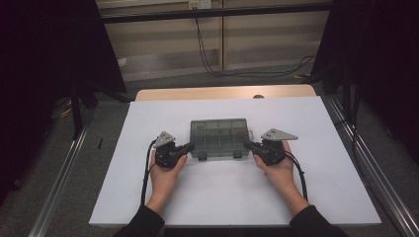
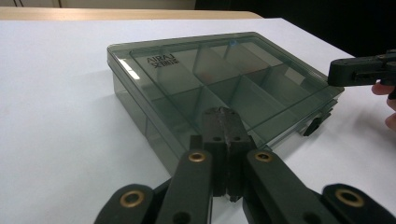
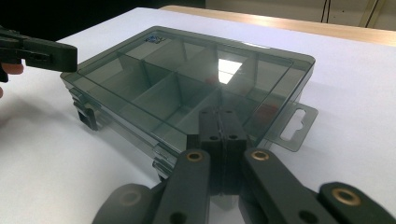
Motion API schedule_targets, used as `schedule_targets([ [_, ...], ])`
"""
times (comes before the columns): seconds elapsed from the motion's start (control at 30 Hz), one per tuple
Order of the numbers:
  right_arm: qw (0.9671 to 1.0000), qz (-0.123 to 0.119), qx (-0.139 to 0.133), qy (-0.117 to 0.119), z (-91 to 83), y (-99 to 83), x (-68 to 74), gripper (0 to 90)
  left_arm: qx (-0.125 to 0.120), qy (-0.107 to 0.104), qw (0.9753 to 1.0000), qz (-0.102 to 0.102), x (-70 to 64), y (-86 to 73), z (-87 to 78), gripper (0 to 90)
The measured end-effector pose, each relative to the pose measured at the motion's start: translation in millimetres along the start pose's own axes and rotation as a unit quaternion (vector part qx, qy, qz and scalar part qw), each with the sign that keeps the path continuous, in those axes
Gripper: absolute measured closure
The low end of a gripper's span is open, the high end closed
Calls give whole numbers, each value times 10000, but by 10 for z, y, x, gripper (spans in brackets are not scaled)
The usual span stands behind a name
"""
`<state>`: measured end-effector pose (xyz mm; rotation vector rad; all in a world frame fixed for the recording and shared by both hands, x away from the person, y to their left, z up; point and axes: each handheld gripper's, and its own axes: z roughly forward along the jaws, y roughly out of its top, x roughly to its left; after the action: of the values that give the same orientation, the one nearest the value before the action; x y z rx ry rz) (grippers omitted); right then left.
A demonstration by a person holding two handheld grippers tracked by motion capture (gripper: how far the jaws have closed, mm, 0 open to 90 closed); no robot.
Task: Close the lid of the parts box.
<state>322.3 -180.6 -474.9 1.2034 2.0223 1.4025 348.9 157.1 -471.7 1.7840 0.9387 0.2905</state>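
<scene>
High view: both hands [image 1: 165, 173] apparently flank organiser box [image 1: 220, 138].

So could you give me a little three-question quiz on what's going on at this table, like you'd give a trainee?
1. True or false: the lid of the smoky plastic compartment box is closed.
2. How do the fingers of the left gripper and the right gripper stand: A) spread wide, B) pressed together, C) clamped on the box?
3. Where do the two grippers sit relative to the box on the white table?

Key
1. True; the lid lies flat over the dividers.
2. B.
3. One at each short end, near the front corners, left gripper at the left end, right gripper at the right end.
</scene>
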Motion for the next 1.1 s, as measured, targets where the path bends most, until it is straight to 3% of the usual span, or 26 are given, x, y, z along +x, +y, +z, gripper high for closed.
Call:
schedule_targets([
  [0.33,10000,-8,-12,88,-32,13,-13,893,-83,0,10000,-39,-3,-17,-5,900],
  [0.53,9998,-87,-162,79,-221,107,-32,571,-27,12,10000,63,1,-12,-8,900],
  [0.7,9994,34,-340,30,-386,123,-83,305,-27,47,10000,43,-7,-9,-7,900],
  [0.73,9993,9,-383,22,-416,120,-96,260,-46,-25,10000,37,-1,-10,-5,900],
  [0.83,9992,82,-382,-37,-497,109,-135,35,-27,7,10000,40,-6,-7,-6,900],
  [0.87,9993,77,-366,-36,-522,102,-155,1,-22,28,10000,39,-6,-6,-6,900],
  [1.1,9991,93,-315,-249,-668,4,-241,0,-5,-54,10000,27,-3,-6,-8,900],
])
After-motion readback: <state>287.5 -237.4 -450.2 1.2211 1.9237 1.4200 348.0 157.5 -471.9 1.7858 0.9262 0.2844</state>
